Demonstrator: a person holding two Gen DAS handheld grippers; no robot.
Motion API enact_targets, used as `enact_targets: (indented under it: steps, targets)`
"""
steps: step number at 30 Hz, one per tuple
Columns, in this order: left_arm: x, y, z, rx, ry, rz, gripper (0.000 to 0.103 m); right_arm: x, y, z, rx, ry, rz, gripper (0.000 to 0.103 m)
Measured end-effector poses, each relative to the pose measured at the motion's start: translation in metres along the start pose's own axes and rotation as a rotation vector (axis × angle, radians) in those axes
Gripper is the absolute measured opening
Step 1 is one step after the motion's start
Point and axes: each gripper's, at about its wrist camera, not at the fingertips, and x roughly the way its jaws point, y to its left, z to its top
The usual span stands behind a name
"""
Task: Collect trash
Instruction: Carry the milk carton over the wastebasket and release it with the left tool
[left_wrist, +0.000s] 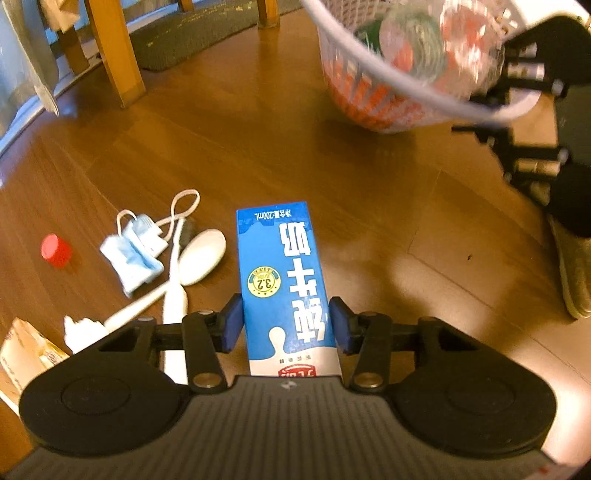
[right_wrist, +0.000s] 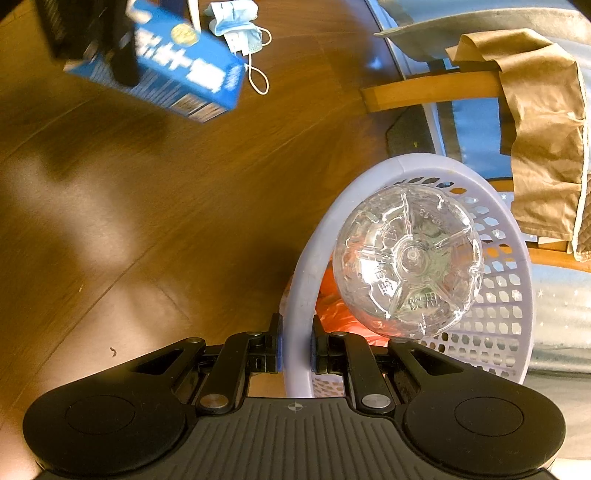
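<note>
The left gripper (left_wrist: 286, 323) is clenched on a blue milk carton (left_wrist: 286, 284), its long axis pointing forward along the fingers, held above the floor. The right gripper (right_wrist: 295, 347) clamps the rim of the white mesh basket (right_wrist: 303, 280), which lies ahead and right of the carton, a clear plastic bottle (right_wrist: 408, 262) inside.

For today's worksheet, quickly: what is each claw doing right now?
Left claw: closed on the milk carton, lifted off the floor.
Right claw: closed on the rim of the basket.
</note>
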Motion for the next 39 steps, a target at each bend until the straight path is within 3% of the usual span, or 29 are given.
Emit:
enact_targets:
  steps: [20,25,31,33,39]
  targets:
    - [-0.111,-0.009,0.114,0.209,-0.126,-0.091,0.044,-0.036,0.02,0.005,-0.011,-0.042,0.03,0.009]
    - [-0.112,-0.022,0.15,0.239,-0.135,-0.137,0.044,-0.042,0.027,0.005,-0.019,-0.053,0.04,0.009]
    - [-0.085,-0.047,0.188,0.252,-0.117,-0.191,0.046,-0.042,0.024,0.006,-0.015,-0.061,0.047,0.009]
    - [-0.078,-0.05,0.195,0.21,-0.138,-0.18,0.054,-0.043,0.022,0.006,-0.007,-0.06,0.048,0.009]
    - [-0.087,-0.035,0.192,0.158,-0.2,-0.152,0.054,-0.042,0.019,0.008,0.005,-0.065,0.049,0.009]
